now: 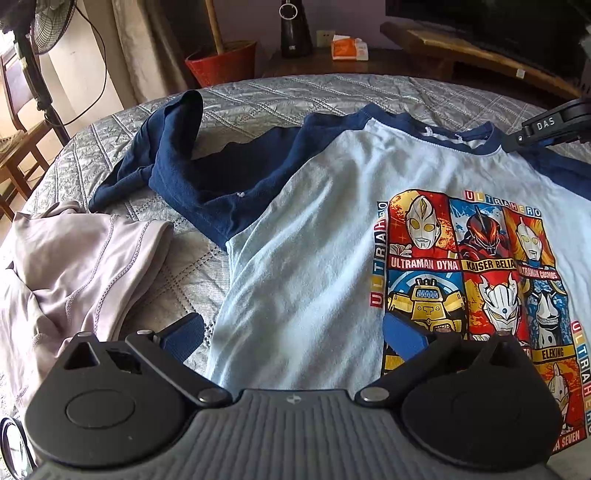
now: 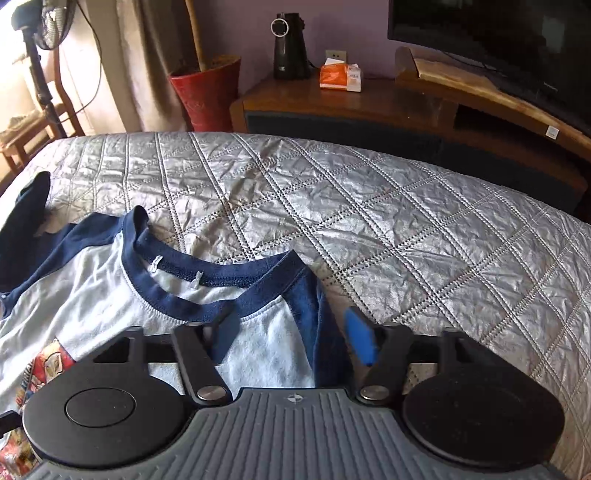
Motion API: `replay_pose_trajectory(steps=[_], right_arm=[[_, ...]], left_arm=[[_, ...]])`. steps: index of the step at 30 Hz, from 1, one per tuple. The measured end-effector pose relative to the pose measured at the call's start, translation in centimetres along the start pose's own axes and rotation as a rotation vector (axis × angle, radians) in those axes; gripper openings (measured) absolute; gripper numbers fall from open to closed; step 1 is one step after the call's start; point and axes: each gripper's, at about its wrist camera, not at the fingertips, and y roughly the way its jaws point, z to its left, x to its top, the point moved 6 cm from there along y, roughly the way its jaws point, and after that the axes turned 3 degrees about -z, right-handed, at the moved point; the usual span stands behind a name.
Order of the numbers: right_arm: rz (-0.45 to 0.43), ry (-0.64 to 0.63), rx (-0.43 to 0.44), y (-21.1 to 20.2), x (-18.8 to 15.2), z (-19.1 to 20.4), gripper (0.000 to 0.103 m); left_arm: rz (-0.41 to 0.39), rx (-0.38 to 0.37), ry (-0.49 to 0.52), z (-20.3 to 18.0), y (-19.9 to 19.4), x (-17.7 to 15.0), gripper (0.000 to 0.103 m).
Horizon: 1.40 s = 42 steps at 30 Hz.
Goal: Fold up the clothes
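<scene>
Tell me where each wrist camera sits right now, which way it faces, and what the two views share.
Left wrist: above the printed shirt, looking down across its chest and left sleeve; open left gripper shows, and the right gripper's tip at the collar.
Right wrist: over the shirt's collar, facing the quilted bed cover; right gripper straddles the shoulder.
Shared: shirt, cover, red pot.

Pale-blue shirt (image 1: 325,221) with navy sleeves and bright cartoon print — silver diamond-quilted bedspread (image 2: 369,221).

Red pot (image 2: 207,94), black speaker (image 2: 290,48), orange box (image 2: 340,77), standing fan (image 1: 48,26).
</scene>
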Motion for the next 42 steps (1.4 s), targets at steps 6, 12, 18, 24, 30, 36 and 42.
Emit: replay_pose_trajectory(steps=[6, 12, 18, 24, 30, 36, 42], right_arm=[[-0.131, -0.068, -0.075, -0.4, 2.6, 1.2, 0.003], [-0.343, -0.005, -0.124, -5.4, 5.5, 0.9, 0.012], [-0.209, 0.214, 0.004, -11.4, -6.7, -0.1, 0.043], [-0.077, 0.167, -0.097, -17.0, -21.8, 1.2, 0.049], [-0.084, -0.049, 0.068, -20.5, -25.5, 7.9, 0.062], [-0.17, 0.099, 0.265, -21.9, -24.2, 9.4, 0.062], [-0.139, 0.068, 0.272, -23.1, -25.5, 9.5, 0.07]], left_arm=[[-0.031, 0.047, 0.042, -0.4, 0.0, 0.0, 0.103], [-0.084, 0.123, 0.137, -1.3, -0.3, -0.2, 0.103], [-0.089, 0.063, 0.106, -0.9, -1.3, 0.3, 0.102], [-0.099, 0.023, 0.151, -2.7, -1.9, -0.2, 0.102], [-0.101, 0.044, 0.246, -4.0, -1.4, -0.6, 0.102], [-0.11, 0.062, 0.246, -4.0, -1.4, -0.7, 0.103], [-0.124, 0.084, 0.267, -4.4, -1.9, -0.8, 0.103]])
